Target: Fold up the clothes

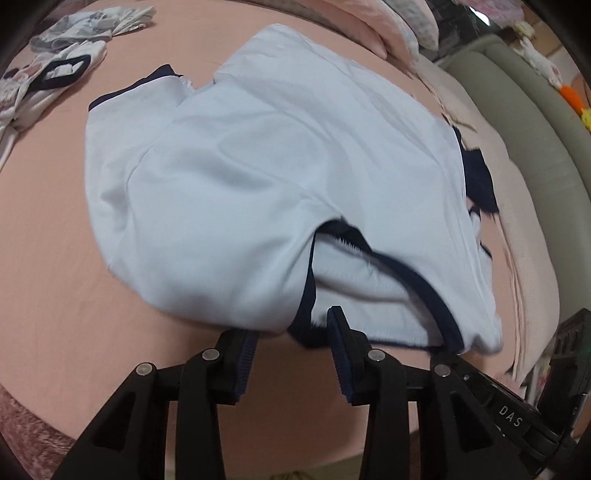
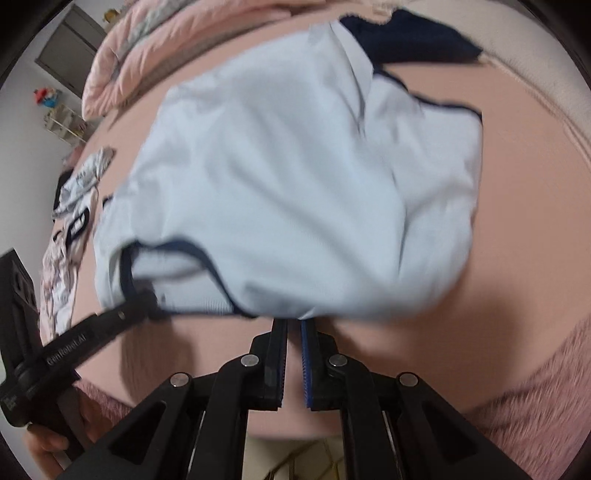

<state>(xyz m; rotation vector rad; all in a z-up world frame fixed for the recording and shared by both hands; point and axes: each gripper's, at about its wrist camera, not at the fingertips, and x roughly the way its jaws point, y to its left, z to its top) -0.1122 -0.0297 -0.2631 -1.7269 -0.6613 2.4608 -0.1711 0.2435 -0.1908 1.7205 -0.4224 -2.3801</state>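
Observation:
A pale blue shirt with dark navy trim (image 1: pixel 258 177) lies rumpled and partly folded on the pink bed sheet (image 1: pixel 55 266); it also fills the right wrist view (image 2: pixel 295 184). My left gripper (image 1: pixel 291 332) is open at the shirt's near navy-edged hem, one finger on each side of the hem, not gripping it. My right gripper (image 2: pixel 294 325) has its jaws nearly closed on the shirt's near edge. The left gripper shows in the right wrist view (image 2: pixel 140 302) at the navy-trimmed opening.
Other rumpled clothes (image 1: pixel 55 70) lie at the far left of the bed. Pink quilts and pillows (image 1: pixel 388 29) are piled at the head. A grey-green padded bed frame (image 1: pixel 524 140) runs along the right. A pink fuzzy blanket (image 2: pixel 535 398) borders the near edge.

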